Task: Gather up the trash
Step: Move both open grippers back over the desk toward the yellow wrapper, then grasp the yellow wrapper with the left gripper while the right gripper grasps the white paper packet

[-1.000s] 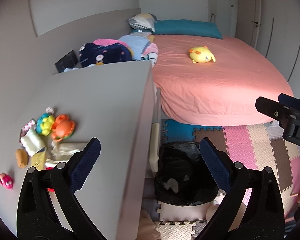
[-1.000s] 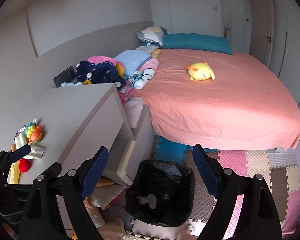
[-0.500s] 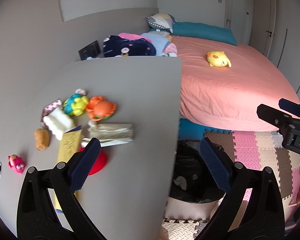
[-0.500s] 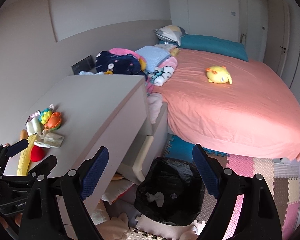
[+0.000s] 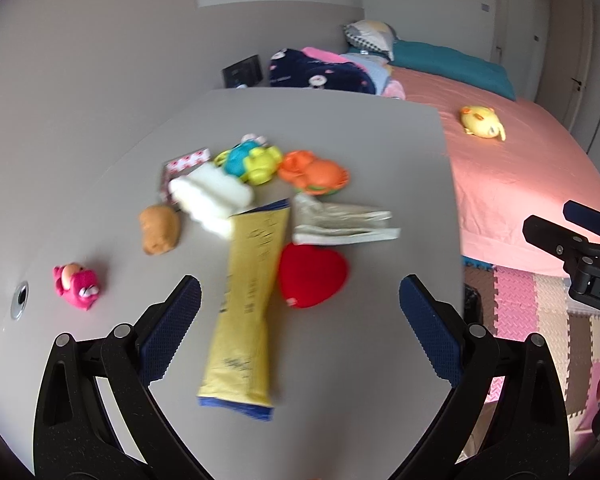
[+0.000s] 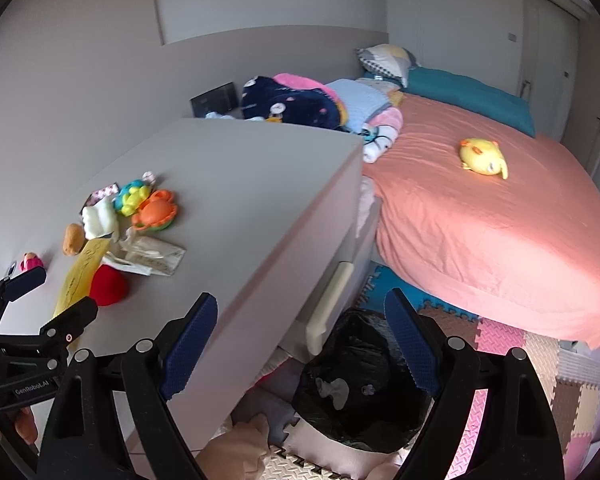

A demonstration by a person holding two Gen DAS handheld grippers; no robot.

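On the grey table top (image 5: 360,128) lies trash among toys: a long yellow wrapper (image 5: 248,304), a crumpled silver wrapper (image 5: 340,224) and a white wad (image 5: 210,198). My left gripper (image 5: 300,292) hovers open over the yellow wrapper's near end and a red heart (image 5: 312,276), holding nothing. My right gripper (image 6: 300,300) is open and empty, above the table's corner and a bin lined with a black bag (image 6: 360,384) on the floor. The right wrist view shows the left gripper (image 6: 56,296) by the yellow wrapper (image 6: 80,272); the right gripper (image 5: 552,218) shows at the left view's right edge.
Toys around the trash: an orange crab (image 5: 314,172), a blue-yellow toy (image 5: 248,160), a brown figure (image 5: 160,230), a pink figure (image 5: 76,286). A bed with a pink sheet (image 6: 480,208) and a yellow plush (image 6: 484,156) stands to the right. Foam mats (image 6: 540,360) cover the floor.
Both grippers moved left towards the table. The table's litter now fills the left view, and the bin has slid out of it. Both jaws stayed wide.
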